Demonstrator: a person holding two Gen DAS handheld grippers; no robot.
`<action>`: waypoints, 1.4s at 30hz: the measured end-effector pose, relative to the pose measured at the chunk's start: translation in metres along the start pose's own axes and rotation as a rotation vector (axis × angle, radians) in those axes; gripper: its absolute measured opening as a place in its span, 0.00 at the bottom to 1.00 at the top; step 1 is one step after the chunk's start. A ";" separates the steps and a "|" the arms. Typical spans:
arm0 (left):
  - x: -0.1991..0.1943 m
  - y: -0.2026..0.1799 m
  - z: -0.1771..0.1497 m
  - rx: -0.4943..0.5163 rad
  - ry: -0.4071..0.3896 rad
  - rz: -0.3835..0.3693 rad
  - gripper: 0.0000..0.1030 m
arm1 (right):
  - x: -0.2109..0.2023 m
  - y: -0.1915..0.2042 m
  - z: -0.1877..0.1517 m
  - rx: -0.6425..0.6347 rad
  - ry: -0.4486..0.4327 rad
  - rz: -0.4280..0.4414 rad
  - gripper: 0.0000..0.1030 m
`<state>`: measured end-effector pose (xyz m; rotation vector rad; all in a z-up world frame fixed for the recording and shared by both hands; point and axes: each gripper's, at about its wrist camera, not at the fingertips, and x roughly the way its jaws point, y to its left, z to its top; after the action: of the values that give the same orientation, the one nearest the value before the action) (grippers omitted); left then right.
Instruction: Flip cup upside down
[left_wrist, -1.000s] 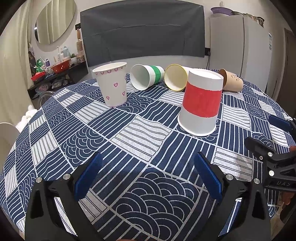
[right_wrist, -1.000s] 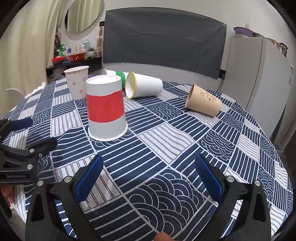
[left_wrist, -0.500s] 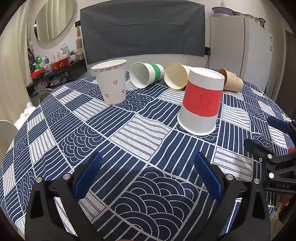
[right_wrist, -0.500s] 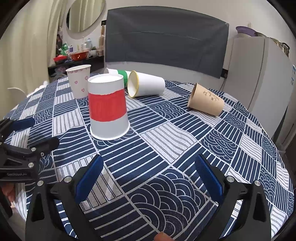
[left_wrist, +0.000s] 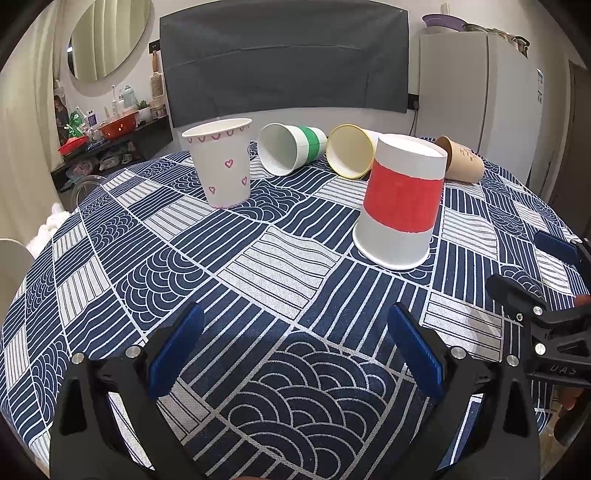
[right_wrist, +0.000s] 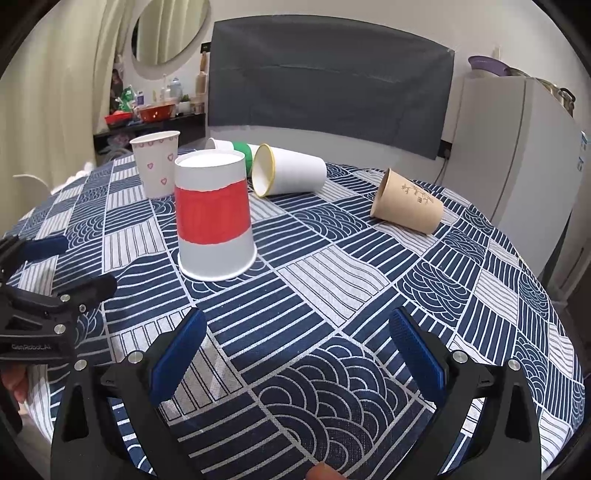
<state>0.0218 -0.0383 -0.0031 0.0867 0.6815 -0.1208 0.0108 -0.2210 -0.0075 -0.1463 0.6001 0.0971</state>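
A red-banded white paper cup (left_wrist: 400, 201) stands upside down on the patterned tablecloth; it also shows in the right wrist view (right_wrist: 213, 218). A heart-print cup (left_wrist: 221, 168) stands upright at the back left, also seen from the right wrist (right_wrist: 156, 164). A green-banded cup (left_wrist: 290, 151), a yellow-rimmed cup (right_wrist: 290, 175) and a brown cup (right_wrist: 408, 201) lie on their sides. My left gripper (left_wrist: 295, 347) is open and empty, low over the near tablecloth. My right gripper (right_wrist: 295, 347) is open and empty, near the front edge.
The round table (left_wrist: 110, 266) has a blue and white cloth. A grey-covered screen (left_wrist: 284, 59) and a white fridge (right_wrist: 517, 147) stand behind it. A shelf with bowls and bottles (left_wrist: 107, 129) is at the back left. Each gripper shows at the other's view edge.
Both grippers have drifted slightly, so the cups sit a little differently in view. No cup has moved and both grippers stay open.
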 end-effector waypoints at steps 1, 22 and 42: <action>0.000 0.000 0.000 0.000 0.000 0.001 0.94 | 0.000 0.000 0.000 -0.001 -0.001 -0.002 0.92; 0.000 -0.002 0.000 0.008 0.000 -0.002 0.94 | -0.002 0.001 -0.001 -0.005 -0.008 -0.012 0.92; 0.000 -0.005 -0.001 0.028 0.003 -0.008 0.94 | -0.002 0.000 0.001 -0.006 -0.007 -0.008 0.92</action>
<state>0.0205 -0.0429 -0.0040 0.1111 0.6829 -0.1379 0.0094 -0.2210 -0.0058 -0.1539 0.5923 0.0915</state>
